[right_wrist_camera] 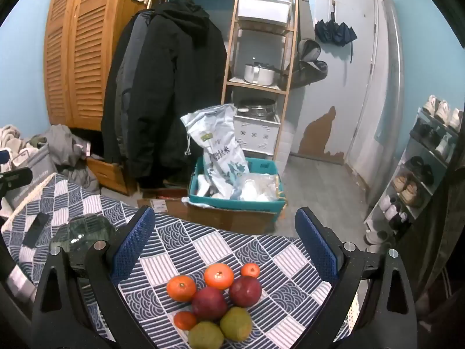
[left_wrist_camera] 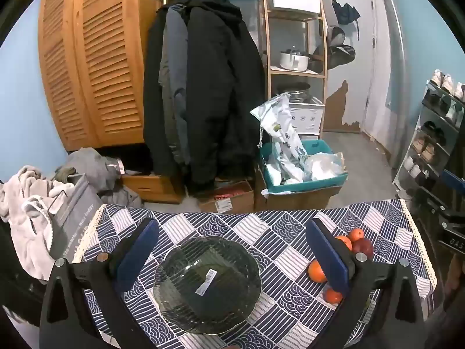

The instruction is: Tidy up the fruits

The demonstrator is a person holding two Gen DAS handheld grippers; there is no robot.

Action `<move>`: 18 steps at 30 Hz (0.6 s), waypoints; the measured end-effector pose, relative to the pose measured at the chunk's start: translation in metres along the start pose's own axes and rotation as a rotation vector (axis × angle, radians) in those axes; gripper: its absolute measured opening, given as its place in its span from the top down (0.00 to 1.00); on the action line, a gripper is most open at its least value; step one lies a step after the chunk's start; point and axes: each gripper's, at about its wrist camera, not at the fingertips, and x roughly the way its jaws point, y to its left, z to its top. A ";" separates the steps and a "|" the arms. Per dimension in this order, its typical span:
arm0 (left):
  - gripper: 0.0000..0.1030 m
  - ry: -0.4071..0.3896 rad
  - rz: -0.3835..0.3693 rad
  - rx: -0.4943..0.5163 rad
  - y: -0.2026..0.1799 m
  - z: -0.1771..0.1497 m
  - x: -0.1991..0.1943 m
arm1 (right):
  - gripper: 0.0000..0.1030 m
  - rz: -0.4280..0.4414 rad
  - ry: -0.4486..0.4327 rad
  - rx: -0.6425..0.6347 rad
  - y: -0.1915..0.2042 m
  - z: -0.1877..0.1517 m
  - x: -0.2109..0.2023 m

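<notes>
— Fruit (right_wrist_camera: 216, 302) sits in one heap on the worktop (right_wrist_camera: 180, 241), right under the right gripper (right_wrist_camera: 225, 247) and between its two fingers. Nothing is held; those fingers are spread wide.

— And the plate?

— The glass plate (left_wrist_camera: 207, 285) lies to the left of the heap, well apart from it, with the left gripper (left_wrist_camera: 232, 256) hanging over it, also gaping and empty. So the right hand is plainly the nearer one to the fruit, and I'd guess it picks first and carries leftward to the plate.

— How many pieces?

— Eight, as I count them from the right side: four oranges (right_wrist_camera: 218, 275) at the far and left edges of the heap, two dark red fruits (right_wrist_camera: 245, 290) in the middle, two green ones (right_wrist_camera: 235, 323) nearest the person. One plate, still bare.
</notes>
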 end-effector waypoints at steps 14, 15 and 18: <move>0.01 0.000 0.000 0.001 -0.001 -0.002 0.000 | 0.06 0.001 -0.010 -0.001 0.000 -0.001 -0.001; 0.01 -0.002 0.001 0.000 -0.001 -0.002 0.001 | 0.06 0.001 -0.009 -0.002 0.000 -0.001 -0.001; 0.01 0.001 -0.002 0.000 -0.004 -0.001 0.002 | 0.06 0.000 -0.009 -0.001 0.000 -0.001 0.000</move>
